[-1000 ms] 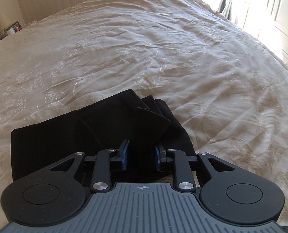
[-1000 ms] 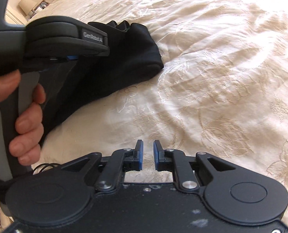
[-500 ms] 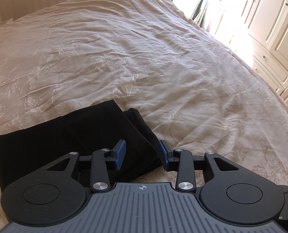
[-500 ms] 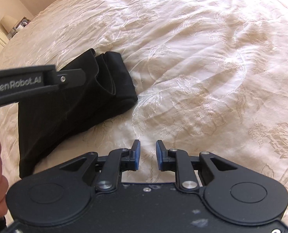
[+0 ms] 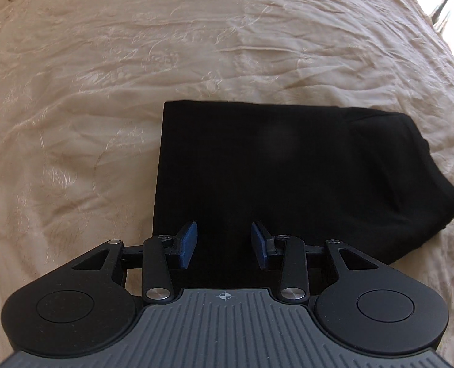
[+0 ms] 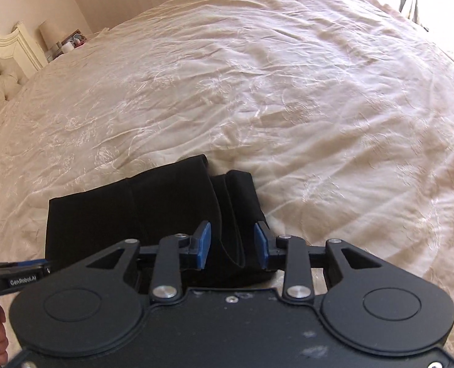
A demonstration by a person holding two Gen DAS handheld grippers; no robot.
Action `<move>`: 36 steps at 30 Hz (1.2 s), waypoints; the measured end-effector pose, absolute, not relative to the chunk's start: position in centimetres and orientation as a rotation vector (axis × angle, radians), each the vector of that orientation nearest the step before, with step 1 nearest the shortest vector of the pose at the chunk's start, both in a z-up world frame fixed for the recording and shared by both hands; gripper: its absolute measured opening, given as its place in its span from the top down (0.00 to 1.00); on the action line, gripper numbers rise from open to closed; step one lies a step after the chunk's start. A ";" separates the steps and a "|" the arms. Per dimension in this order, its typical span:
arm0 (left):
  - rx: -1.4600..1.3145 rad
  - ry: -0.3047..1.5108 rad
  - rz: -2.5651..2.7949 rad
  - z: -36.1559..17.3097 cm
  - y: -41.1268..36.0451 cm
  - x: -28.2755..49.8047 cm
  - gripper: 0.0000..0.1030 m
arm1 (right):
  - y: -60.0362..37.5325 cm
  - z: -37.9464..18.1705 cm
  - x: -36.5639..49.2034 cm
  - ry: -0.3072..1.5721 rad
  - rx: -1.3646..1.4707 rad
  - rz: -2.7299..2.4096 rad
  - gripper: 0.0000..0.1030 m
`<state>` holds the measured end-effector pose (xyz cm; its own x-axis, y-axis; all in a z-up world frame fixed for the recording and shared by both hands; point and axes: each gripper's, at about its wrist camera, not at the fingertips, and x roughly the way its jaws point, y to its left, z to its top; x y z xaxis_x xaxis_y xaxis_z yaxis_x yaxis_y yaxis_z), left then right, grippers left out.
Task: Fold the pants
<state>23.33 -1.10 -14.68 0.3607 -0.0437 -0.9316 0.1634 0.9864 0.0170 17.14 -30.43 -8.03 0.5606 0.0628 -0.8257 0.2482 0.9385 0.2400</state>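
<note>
Plainly, the pants (image 5: pixel 276 165) lie folded into a thick black bundle on the bedspread (image 5: pixel 135 61), near its front edge, with a straight square end on one side and a rounder, bulkier end on the other. The left gripper (image 5: pixel 223 245) hangs over the near edge of the bundle with its jaws spread and nothing between them; the right gripper (image 6: pixel 233 245) is likewise spread and empty, above the bulky end where several layers (image 6: pixel 233 190) show as separate flaps. The risk, as I judge it, sits at that end: the layers are stepped rather than flush, so a pinch there could catch only the top flap and peel the fold apart. The bedspread is soft and wrinkled, so a low grab could take a pleat of it along with the cloth and drag the bundle askew. Black on black hides the edges, which makes a misjudged grasp more likely.
</note>
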 end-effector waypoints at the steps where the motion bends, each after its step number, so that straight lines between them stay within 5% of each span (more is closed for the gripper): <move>1: 0.111 1.211 -0.142 -15.3 -0.8 23.3 0.63 | -30.2 -8.3 17.9 0.983 0.336 -0.102 0.66; 11: 0.225 1.193 -0.201 -16.1 -1.5 23.0 0.61 | -28.4 -12.0 23.0 1.089 0.262 -0.010 0.66; 14: 0.205 1.181 -0.185 -15.2 -1.1 22.7 0.61 | -27.4 -11.5 22.7 1.083 0.194 -0.021 0.79; 15: 0.209 1.167 -0.176 -14.8 -1.1 22.5 0.61 | -27.0 -10.8 22.4 1.067 0.159 -0.013 0.92; 20: 0.217 1.094 -0.175 -12.7 -1.2 21.7 0.60 | -27.3 -8.9 20.7 1.026 0.130 -0.055 0.93; 25: 0.170 1.148 -0.173 -12.6 -1.1 22.4 0.60 | -29.4 -11.8 20.6 1.100 0.259 -0.103 0.81; 27: 0.160 1.173 -0.163 -12.5 -0.9 22.7 0.60 | -30.1 -11.5 20.5 1.078 0.305 -0.127 0.61; 36: 0.121 1.231 -0.151 -13.1 -0.6 23.5 0.60 | -31.3 -13.6 21.6 1.160 0.396 -0.061 0.59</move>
<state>23.53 -0.60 -13.13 0.3257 -0.0491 -0.9442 0.1799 0.9836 0.0109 21.56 -31.30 -13.61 0.4060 0.1554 -0.9006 0.2494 0.9292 0.2728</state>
